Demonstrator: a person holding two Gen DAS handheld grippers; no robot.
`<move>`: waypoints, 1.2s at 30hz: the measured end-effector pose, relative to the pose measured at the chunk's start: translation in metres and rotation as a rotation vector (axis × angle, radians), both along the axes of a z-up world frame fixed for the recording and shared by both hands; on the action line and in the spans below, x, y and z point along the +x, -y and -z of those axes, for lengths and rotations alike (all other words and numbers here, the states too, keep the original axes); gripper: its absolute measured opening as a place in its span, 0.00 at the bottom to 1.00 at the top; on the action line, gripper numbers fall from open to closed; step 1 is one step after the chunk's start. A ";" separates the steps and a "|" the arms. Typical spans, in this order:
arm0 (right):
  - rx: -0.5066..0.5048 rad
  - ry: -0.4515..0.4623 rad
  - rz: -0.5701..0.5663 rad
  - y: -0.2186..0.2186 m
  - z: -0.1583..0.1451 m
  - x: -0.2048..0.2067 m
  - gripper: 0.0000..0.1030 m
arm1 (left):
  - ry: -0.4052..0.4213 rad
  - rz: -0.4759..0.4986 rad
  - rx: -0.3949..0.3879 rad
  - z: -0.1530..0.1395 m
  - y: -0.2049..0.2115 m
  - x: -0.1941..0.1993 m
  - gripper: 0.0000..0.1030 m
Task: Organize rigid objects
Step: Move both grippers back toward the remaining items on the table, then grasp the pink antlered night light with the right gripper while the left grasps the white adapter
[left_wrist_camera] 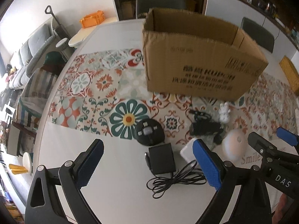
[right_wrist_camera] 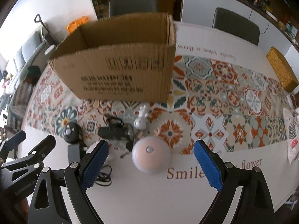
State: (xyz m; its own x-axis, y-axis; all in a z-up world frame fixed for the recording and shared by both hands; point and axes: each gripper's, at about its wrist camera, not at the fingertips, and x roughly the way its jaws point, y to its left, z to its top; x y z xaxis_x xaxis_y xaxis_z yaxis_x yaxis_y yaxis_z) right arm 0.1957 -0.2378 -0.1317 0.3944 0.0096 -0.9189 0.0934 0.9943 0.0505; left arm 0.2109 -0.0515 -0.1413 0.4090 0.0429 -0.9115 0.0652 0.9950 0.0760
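Observation:
An open cardboard box (left_wrist_camera: 198, 56) (right_wrist_camera: 119, 65) stands on the patterned cloth. In front of it lie a black round gadget (left_wrist_camera: 149, 131) (right_wrist_camera: 72, 131), a black power adapter (left_wrist_camera: 162, 158) with a coiled cord (left_wrist_camera: 175, 182), a black device (left_wrist_camera: 204, 127) (right_wrist_camera: 115, 132), a white figurine (left_wrist_camera: 224, 112) (right_wrist_camera: 142, 118), a white block (left_wrist_camera: 187, 152) and a pale dome light (left_wrist_camera: 234, 146) (right_wrist_camera: 151, 154). My left gripper (left_wrist_camera: 149, 164) is open above the adapter. My right gripper (right_wrist_camera: 151, 164) is open around the dome light, apart from it.
A yellow woven box (right_wrist_camera: 282, 69) (left_wrist_camera: 289, 72) sits at the table's right edge. Grey chairs (right_wrist_camera: 236, 25) stand behind the table. An orange crate (left_wrist_camera: 92, 19) and a sofa (left_wrist_camera: 28, 56) are at the left. The right gripper shows in the left wrist view (left_wrist_camera: 269, 143).

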 end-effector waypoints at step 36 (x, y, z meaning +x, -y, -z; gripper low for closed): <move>0.000 -0.254 -0.022 -0.014 0.118 0.030 0.74 | -0.157 0.037 0.088 0.071 0.009 0.012 0.95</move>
